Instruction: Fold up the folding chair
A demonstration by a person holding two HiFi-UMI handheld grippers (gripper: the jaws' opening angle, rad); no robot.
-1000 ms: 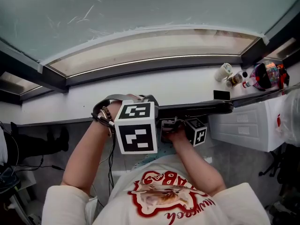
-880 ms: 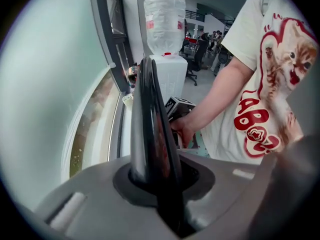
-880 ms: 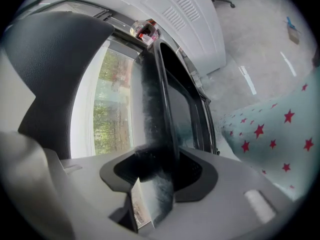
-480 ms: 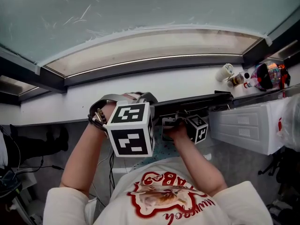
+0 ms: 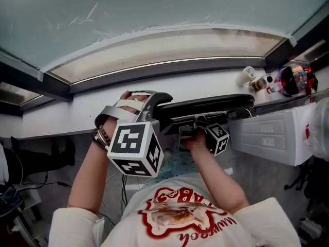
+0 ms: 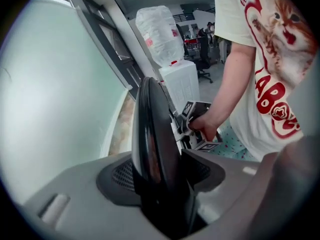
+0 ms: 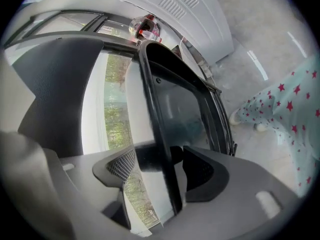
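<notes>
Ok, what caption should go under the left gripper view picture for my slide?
The left hand-held gripper clamps the black folding chair by its edge, a water dispenser behind.

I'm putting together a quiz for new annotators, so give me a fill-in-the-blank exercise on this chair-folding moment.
1. The left hand-held gripper and the right hand-held gripper are each shut on the folding chair, whose colour is ____.
2. The animal printed on the person's shirt is a ____.
3. In the left gripper view, the dispenser under the upturned water bottle is ____ in colour.

Missing words: black; cat; white.
</notes>
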